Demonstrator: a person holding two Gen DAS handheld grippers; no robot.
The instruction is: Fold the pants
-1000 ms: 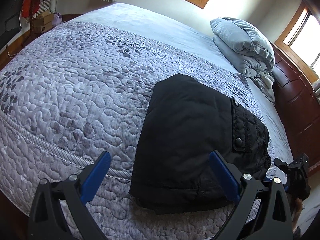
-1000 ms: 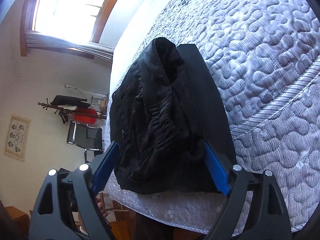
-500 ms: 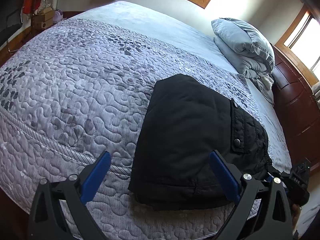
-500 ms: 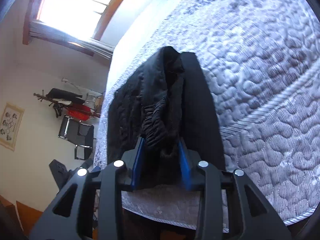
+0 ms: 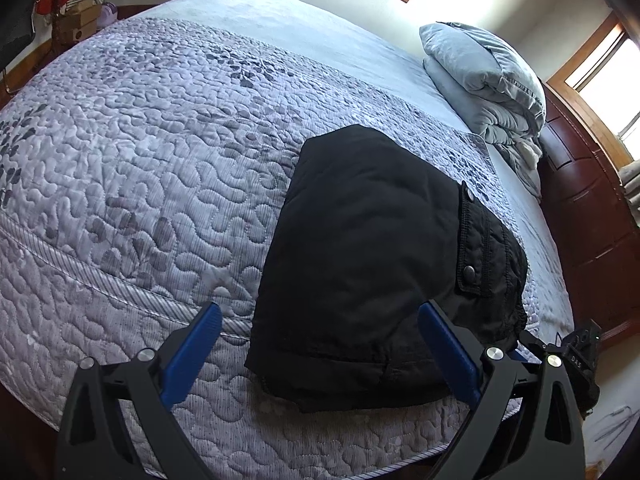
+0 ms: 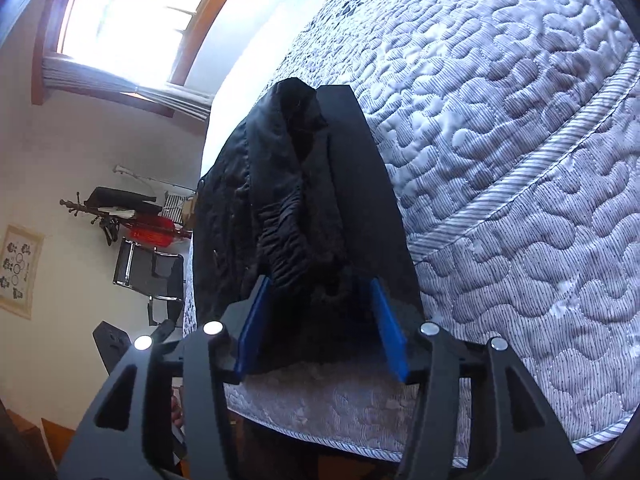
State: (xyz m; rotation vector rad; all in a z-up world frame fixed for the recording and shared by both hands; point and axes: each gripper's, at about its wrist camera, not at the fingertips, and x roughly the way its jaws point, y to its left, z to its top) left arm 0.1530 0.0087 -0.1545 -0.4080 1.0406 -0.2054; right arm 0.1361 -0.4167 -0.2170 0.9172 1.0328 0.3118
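Note:
Folded black pants (image 5: 368, 240) lie on the quilted bed (image 5: 140, 180) near its front edge, button pocket on the right. My left gripper (image 5: 320, 312) hovers open over their near edge, one finger above the quilt and the other above the cloth. In the right wrist view the pants (image 6: 280, 184) show their bunched elastic waistband side. My right gripper (image 6: 319, 282) straddles that bunched edge. Its jaws are opening, the cloth sits between the blue pads, and a gap shows beside the right pad. The right gripper's body (image 5: 580, 356) also peeks in beyond the bed's corner.
A folded grey-blue blanket (image 5: 488, 76) lies at the head of the bed by dark wooden furniture (image 5: 592, 208). Past the bed's side stand a black chair (image 6: 148, 276) and a rack with a red item (image 6: 156, 228). Bright windows light the walls.
The right gripper started wide, closed on the bunched waistband half a second ago, and its jaws have since spread partway. It also edged closer to the pants. The left gripper stayed put and open.

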